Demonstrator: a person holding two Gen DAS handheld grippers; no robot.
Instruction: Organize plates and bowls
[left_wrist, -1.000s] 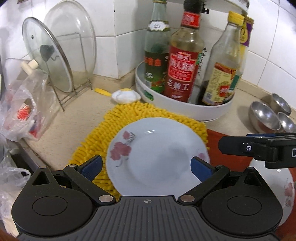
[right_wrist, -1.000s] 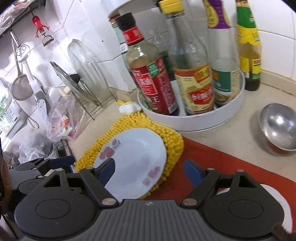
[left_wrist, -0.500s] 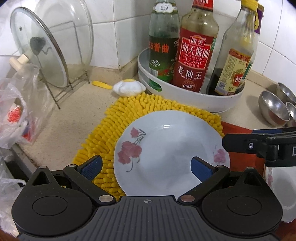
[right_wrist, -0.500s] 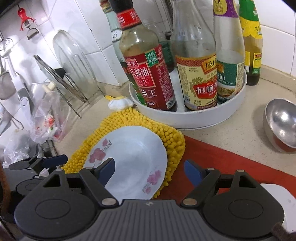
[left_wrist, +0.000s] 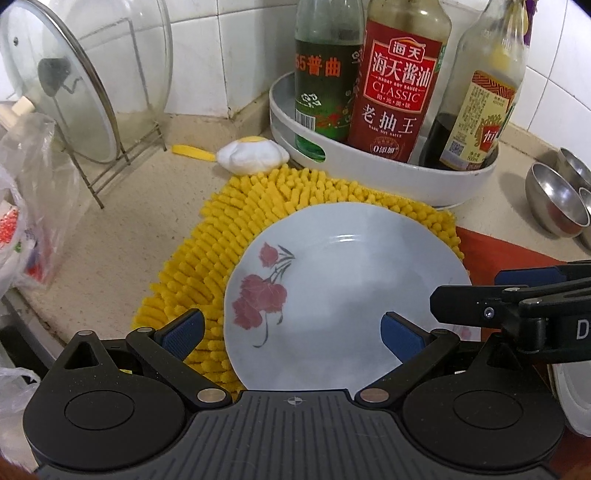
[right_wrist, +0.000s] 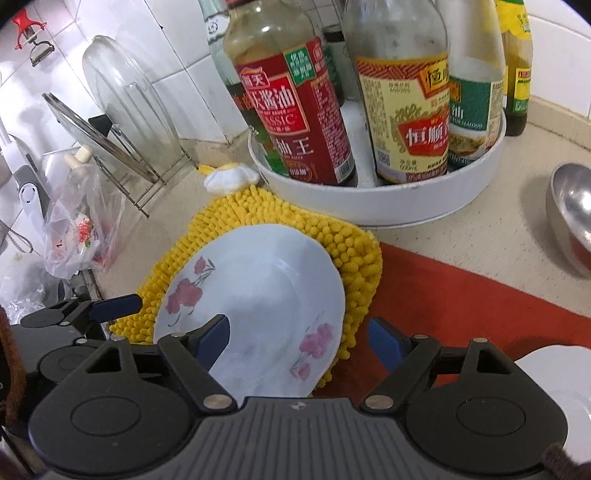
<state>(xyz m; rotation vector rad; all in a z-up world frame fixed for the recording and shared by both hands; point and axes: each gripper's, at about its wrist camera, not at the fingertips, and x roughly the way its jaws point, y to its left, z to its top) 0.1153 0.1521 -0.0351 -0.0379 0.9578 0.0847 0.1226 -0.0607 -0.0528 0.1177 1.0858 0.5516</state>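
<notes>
Left wrist view. Left gripper (left_wrist: 291, 332): fingers standing wide apart, gripping nothing, hovering at lower centre over the floral plate (left_wrist: 343, 295). The plate is lying on a yellow chenille mat (left_wrist: 236, 236); its left rim is showing open mat beside it, and its far rim is sitting near the white bottle tray (left_wrist: 388, 181). The right gripper (left_wrist: 517, 295) is reaching in at right edge, just beside the plate's right rim. Steel bowls (left_wrist: 554, 199) are sitting at right; a glass lid (left_wrist: 59, 92) is leaning in a rack, upper left.

Right wrist view. Right gripper (right_wrist: 299, 339): fingers spread wide, empty, straddling the plate's (right_wrist: 258, 295) right rim. A red mat (right_wrist: 461, 291) is offering bare surface at centre right. Shown only here: a white dish (right_wrist: 554, 373) at lower right, and a red peeler (right_wrist: 31, 37) hanging upper left.
</notes>
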